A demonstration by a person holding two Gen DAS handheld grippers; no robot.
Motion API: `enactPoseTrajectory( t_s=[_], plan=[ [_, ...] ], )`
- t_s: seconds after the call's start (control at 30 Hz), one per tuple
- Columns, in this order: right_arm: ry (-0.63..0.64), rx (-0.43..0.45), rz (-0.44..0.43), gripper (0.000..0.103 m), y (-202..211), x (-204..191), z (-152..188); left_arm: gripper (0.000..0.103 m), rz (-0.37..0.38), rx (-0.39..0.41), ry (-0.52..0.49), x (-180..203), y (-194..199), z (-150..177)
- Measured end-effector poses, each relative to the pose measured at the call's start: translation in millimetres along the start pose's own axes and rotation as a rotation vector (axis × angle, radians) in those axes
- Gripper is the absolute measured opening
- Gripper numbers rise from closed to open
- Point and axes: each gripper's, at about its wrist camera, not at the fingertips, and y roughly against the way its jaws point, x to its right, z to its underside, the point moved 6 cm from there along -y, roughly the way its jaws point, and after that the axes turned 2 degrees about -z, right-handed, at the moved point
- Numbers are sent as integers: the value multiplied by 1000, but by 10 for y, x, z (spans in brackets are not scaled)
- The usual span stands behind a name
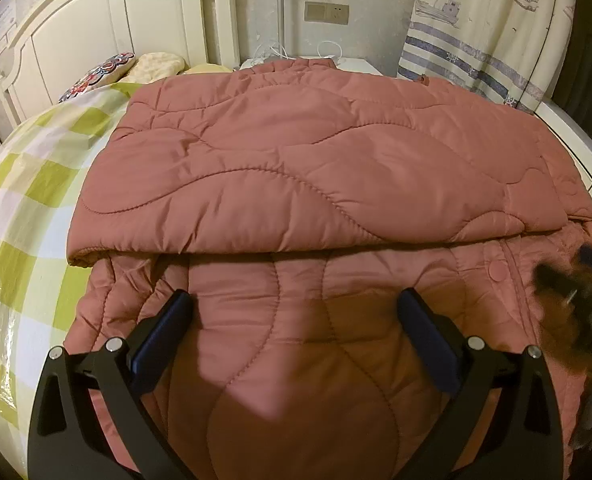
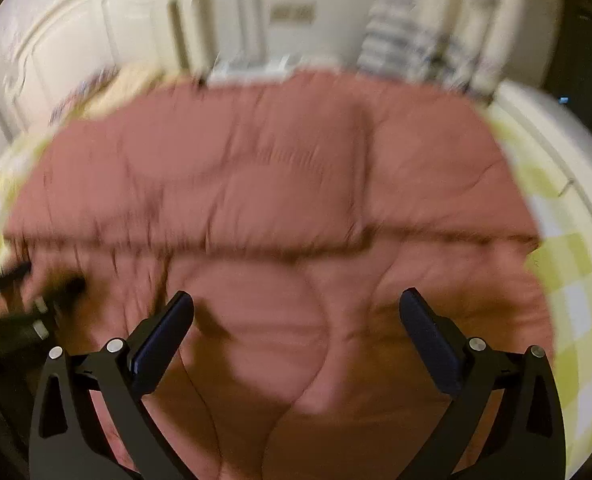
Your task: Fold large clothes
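Observation:
A large dusty-pink quilted coat (image 1: 296, 168) lies spread on the bed, its far half folded over the near half, the fold edge running across at mid-frame. My left gripper (image 1: 296, 304) hovers open above the near part of the coat, nothing between its fingers. The right gripper shows as a dark blur (image 1: 576, 304) at the right edge of the left wrist view. In the right wrist view, which is motion-blurred, the same coat (image 2: 275, 168) fills the frame and my right gripper (image 2: 296, 304) is open over it. The left gripper appears blurred (image 2: 19, 304) at the left.
A green-and-white checked bedsheet (image 1: 27, 208) covers the bed around the coat. Pillows (image 1: 135, 68) lie by the white headboard (image 1: 87, 28). A white bedside table (image 1: 356, 65) with cables and a striped boat-print curtain (image 1: 488, 32) stand behind. The bed's white edge (image 1: 576, 140) runs at right.

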Motion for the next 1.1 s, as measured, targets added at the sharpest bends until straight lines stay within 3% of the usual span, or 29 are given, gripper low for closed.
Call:
enactPoseTrajectory(
  t_s=[0.1,0.2,0.27,0.33,0.43,0.57,0.67,0.73,0.8,0.93,1.1],
  plan=[
    [1,105,-12,98,115,-99,-261,101,0,2,0,-4,2,1],
    [77,130,-15,98,1,-307,-483,101,4,12,9,-17,24,0],
    [160,66,-2,98,-302,-450,-524,101,13,20,21,-34,43,3],
    [192,-81,-6,99,-674,-475,-414,101,26,21,33,-49,47,-5],
    [155,-125,-13,99,-618,-462,-511,101,33,19,38,-42,47,-2],
    [166,5,-15,99,-376,-570,-808,101,21,15,28,-33,45,1],
    [188,62,-39,99,-475,-752,-1060,101,23,15,29,-19,46,1],
    [200,27,-38,99,-691,-839,-1113,101,32,17,36,-26,51,4],
    [241,-80,-14,99,-1084,-881,-1012,101,38,20,40,-33,55,2],
    [191,-102,-66,98,-1084,-809,-1043,101,51,24,50,-43,60,-2],
    [69,80,-39,98,-494,-526,-1130,101,57,26,55,-42,67,2]
  ],
)
